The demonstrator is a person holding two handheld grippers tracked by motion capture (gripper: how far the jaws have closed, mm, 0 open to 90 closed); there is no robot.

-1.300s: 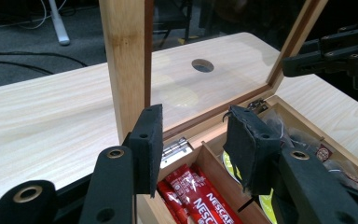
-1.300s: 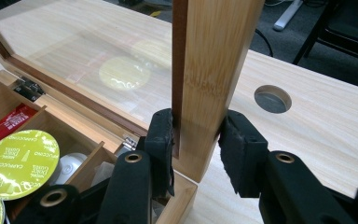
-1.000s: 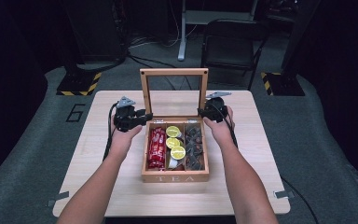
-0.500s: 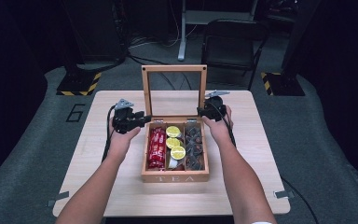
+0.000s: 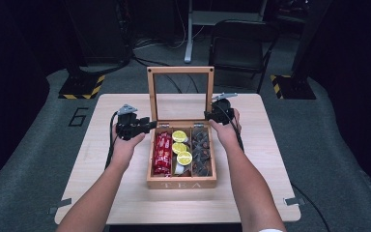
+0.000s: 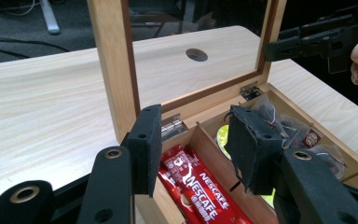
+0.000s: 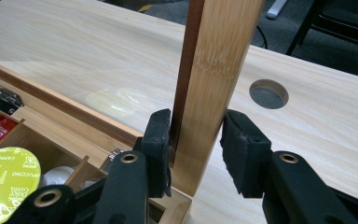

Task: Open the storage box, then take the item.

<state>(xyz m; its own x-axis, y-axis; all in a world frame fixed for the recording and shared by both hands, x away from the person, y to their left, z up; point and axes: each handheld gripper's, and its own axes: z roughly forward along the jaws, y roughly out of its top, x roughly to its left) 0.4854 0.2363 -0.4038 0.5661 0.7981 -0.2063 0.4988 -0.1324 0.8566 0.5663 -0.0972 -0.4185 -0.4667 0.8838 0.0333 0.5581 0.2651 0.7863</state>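
Wooden tea box (image 5: pixel 181 182) with its glass-paned lid (image 5: pixel 179 70) standing upright sits at table centre on the pale wood table (image 5: pixel 251 193). We find the right gripper (image 7: pixel 195 140) at the lid's three o'clock edge, jaws either side of the lid frame; they have just been opening, one pad apparently touching, the other apart. We find the left gripper (image 6: pixel 193 144) at nine o'clock, jaws spread over the red Nescafe sachets (image 6: pixel 196 193), having just been opening, nothing between them.
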